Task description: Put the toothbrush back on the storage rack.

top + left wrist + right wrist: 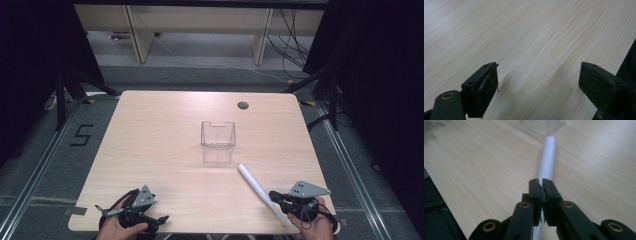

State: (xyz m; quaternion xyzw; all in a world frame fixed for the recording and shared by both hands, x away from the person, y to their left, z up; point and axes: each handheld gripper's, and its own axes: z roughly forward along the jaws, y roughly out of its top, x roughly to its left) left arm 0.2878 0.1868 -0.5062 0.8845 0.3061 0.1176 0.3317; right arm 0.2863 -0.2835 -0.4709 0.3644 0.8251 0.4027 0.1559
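Here, the white tube (258,189) lies with its long axis on a diagonal of the table (165,150): in the high view its far end points up and to the left, toward the clear plastic container (218,141), and its near end comes down to the right, beside your right gripper (276,198). In the right gripper view the tube runs straight away from the jaws, and its round far end stops a little before the container (544,125).

The tube is plain white, smooth and matte, long and thin, with the same width along its length. It sits in the near right part of the table, near the front edge.

Your right gripper is pressed together on the near part of the tube. The jaws stand almost closed, and the white tube passes between them and comes out again below them. Whether the tube rests on the wood or is lifted a little, I cannot tell.

The container stands upright near the middle of the table, open at the top, with clear walls. Nothing is visible inside it.

Your left gripper (539,80) is spread wide over bare wood at the near left of the table, with nothing between its jaws.
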